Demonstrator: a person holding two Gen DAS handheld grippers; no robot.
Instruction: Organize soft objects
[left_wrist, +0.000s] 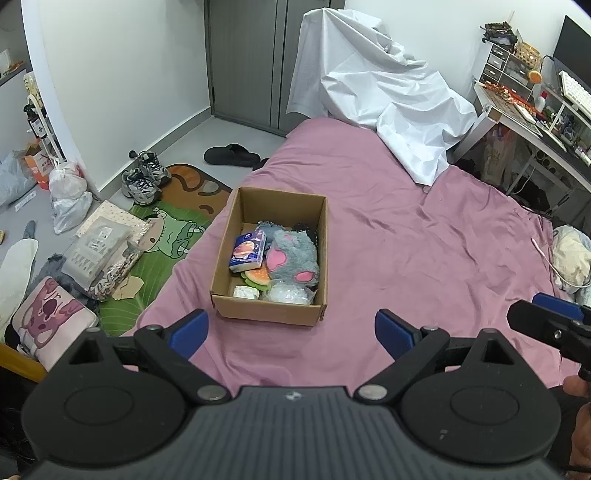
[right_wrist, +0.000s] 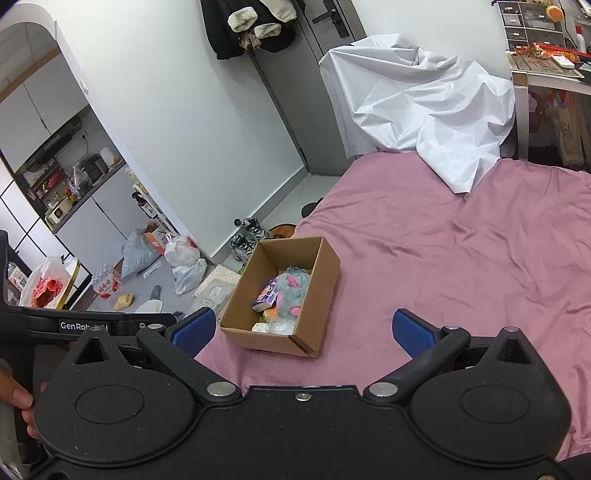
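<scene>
Both left tongs (left_wrist: 290, 332) and right tongs (right_wrist: 303, 330) gape wide, empty, above the bed (left_wrist: 424, 236); cardboard box (left_wrist: 271, 254) at twelve o'clock. Only the right wrist view shows hanging coats (right_wrist: 255, 26).

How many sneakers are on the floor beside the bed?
2: one sneaker on the mat's edge, the other sneaker just behind it, nearer the wall. More may be hidden.

Inside the cardboard box (left_wrist: 269, 258), the grey plush toy (left_wrist: 293, 258) and the tissue pack (left_wrist: 248, 252) cover most of an orange-and-green item (left_wrist: 255, 276), the box's near wall hides whatever lies lowest, and in the right wrist view the contents (right_wrist: 280, 299) are too small to identify.
</scene>
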